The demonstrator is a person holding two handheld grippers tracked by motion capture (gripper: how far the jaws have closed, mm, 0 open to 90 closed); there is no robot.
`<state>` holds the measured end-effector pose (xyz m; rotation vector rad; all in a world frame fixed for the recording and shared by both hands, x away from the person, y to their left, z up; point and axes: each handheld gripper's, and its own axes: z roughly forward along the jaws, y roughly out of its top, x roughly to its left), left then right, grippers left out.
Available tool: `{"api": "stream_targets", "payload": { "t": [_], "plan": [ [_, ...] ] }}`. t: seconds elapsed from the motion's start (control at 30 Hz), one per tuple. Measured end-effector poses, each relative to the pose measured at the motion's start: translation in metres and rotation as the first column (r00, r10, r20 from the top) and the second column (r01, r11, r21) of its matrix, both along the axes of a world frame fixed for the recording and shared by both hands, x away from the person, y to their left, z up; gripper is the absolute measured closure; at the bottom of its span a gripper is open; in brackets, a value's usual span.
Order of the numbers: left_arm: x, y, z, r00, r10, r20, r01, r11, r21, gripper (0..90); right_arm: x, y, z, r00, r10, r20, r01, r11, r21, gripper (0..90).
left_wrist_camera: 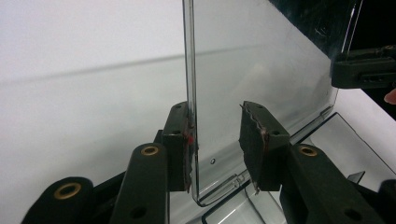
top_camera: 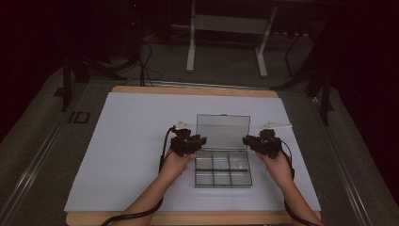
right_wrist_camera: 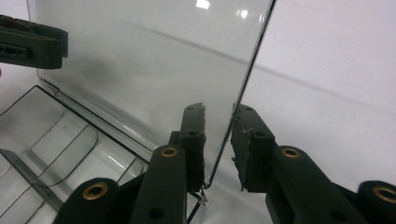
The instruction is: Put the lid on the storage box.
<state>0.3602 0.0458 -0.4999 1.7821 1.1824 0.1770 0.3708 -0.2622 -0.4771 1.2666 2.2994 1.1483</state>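
Observation:
A clear plastic compartment box [top_camera: 223,170] sits on the white mat with its lid [top_camera: 222,132] standing upright. My left gripper [top_camera: 200,141] is at the lid's left edge and my right gripper [top_camera: 247,140] at its right edge. In the left gripper view the lid [left_wrist_camera: 261,60] edge runs between the jaws of the left gripper [left_wrist_camera: 215,112]: one pad touches it and the other stands clear. In the right gripper view the lid [right_wrist_camera: 154,60] edge lies between the jaws of the right gripper [right_wrist_camera: 218,112], with gaps showing. The box's compartments [right_wrist_camera: 56,140] look empty.
The white mat [top_camera: 131,141] covers a wooden tabletop [top_camera: 188,90]. A small white object [top_camera: 275,125] lies right of the lid, and another [top_camera: 184,123] to its left. A white metal frame [top_camera: 226,37] stands on the floor beyond the table.

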Motion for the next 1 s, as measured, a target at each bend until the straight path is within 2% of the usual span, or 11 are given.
{"api": "stream_targets", "payload": {
  "t": [0.23,0.33,0.43,0.5,0.53,0.6,0.87,1.0],
  "plan": [
    [-0.004,0.004,0.000,0.9988,-0.036,0.035,0.036,0.9994,-0.002,65.5,-0.006,-0.002,0.002,0.9994,0.019,0.027,-0.019,0.9998,0.008,76.1],
    [-0.006,0.006,0.001,0.9968,-0.061,0.052,0.061,0.9981,0.006,65.5,-0.010,-0.003,0.003,0.9984,0.030,0.049,-0.030,0.9995,0.004,75.4],
    [-0.008,0.007,0.001,0.9949,-0.071,0.072,0.071,0.9975,0.006,65.4,-0.015,-0.003,0.003,0.9951,0.051,0.085,-0.051,0.9987,-0.008,74.7],
    [-0.009,0.007,0.001,0.9945,-0.073,0.076,0.073,0.9973,0.009,65.4,-0.016,-0.003,0.003,0.9941,0.055,0.093,-0.055,0.9984,-0.012,74.7],
    [-0.012,0.007,0.000,0.9923,-0.080,0.095,0.079,0.9968,0.017,65.4,-0.018,-0.003,0.002,0.9926,0.061,0.104,-0.060,0.9981,-0.017,74.8],
    [-0.013,0.008,0.000,0.9901,-0.088,0.109,0.086,0.9960,0.023,65.4,-0.019,-0.003,0.002,0.9923,0.063,0.107,-0.061,0.9980,-0.014,74.8],
    [-0.020,0.010,-0.002,0.9824,-0.110,0.151,0.106,0.9938,0.031,65.5,-0.023,-0.003,0.004,0.9882,0.083,0.129,-0.082,0.9965,-0.012,73.8],
    [-0.023,0.010,-0.002,0.9767,-0.123,0.176,0.116,0.9919,0.051,65.6,-0.026,-0.004,0.004,0.9862,0.090,0.139,-0.089,0.9959,-0.013,73.5]
  ]
}}
